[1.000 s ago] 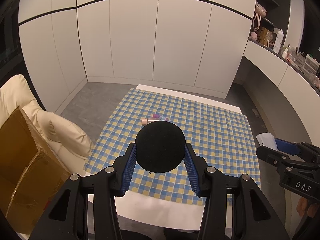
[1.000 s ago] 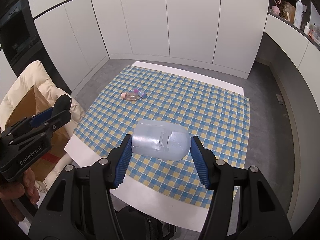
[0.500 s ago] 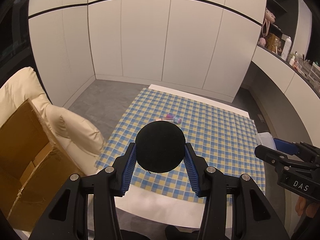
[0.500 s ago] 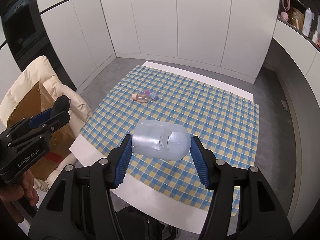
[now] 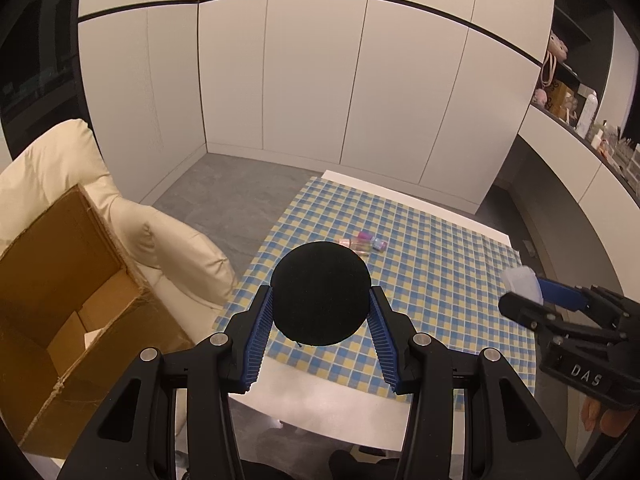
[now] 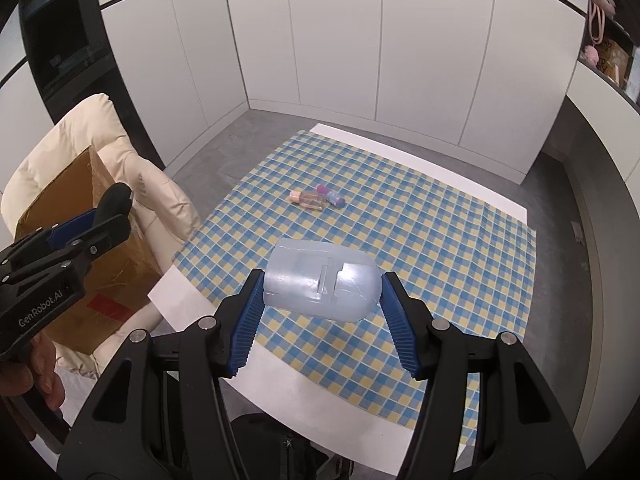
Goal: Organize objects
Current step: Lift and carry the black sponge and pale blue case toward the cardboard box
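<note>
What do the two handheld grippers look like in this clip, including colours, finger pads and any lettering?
Both are matt black plastic frames with silver screw heads and two fingers lined with ribbed blue pads. The left gripper carries white "GenRobot.AI" lettering on its side, seen from the right wrist camera. The right gripper shows white "DAS" lettering on its body in the left wrist view. No cables or sleeves are visible; only bare fingers show at the handles.

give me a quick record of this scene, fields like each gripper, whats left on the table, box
left gripper: shut on a black round object
right gripper: shut on a pale blue translucent plastic piece
table: white, covered by a blue and yellow checked cloth
left on cloth: small bottles lying together, count unclear
cardboard box: open, on a cream armchair beside the table
</note>
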A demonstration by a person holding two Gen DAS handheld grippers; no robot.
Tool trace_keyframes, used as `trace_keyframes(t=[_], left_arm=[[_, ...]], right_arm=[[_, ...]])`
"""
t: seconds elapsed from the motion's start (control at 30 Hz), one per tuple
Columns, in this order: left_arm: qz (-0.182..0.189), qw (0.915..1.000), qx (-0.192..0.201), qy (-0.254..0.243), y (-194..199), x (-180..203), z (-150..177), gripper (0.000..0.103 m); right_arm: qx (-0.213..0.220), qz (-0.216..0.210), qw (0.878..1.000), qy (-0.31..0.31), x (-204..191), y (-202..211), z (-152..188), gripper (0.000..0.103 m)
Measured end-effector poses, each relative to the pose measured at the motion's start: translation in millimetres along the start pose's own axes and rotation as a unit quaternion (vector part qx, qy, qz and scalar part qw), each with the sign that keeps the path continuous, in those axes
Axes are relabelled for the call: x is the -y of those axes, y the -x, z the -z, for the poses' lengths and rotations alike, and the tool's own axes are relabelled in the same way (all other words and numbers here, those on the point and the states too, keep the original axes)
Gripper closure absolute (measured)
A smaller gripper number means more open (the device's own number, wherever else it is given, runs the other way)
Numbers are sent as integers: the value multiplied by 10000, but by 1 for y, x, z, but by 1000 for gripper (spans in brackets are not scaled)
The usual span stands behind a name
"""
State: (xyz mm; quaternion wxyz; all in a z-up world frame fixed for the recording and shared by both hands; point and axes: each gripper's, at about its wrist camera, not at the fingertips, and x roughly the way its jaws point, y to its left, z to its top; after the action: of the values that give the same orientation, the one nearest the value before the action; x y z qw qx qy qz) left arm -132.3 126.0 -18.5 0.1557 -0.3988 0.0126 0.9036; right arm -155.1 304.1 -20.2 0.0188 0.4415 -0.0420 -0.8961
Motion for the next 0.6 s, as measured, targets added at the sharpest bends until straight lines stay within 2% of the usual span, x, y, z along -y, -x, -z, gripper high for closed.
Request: trace_keyframes(t=[0.07, 0.2, 0.37, 0.6], left_arm=[[-36, 10000, 14, -38, 2, -3, 2, 56], [-2, 10000, 11, 47, 5, -12, 3, 56], [-59, 9998, 139, 99, 13, -27, 4, 56], [-119, 9997, 86, 182, 14, -38, 8, 56]], right_arm=[[64, -130, 9999, -18, -6, 1, -3, 43], [197, -128, 9997, 112, -20, 3, -8, 43], [219, -135, 9994, 237, -39, 1, -11, 43], [217, -252, 9989, 319, -55, -4, -16, 43]])
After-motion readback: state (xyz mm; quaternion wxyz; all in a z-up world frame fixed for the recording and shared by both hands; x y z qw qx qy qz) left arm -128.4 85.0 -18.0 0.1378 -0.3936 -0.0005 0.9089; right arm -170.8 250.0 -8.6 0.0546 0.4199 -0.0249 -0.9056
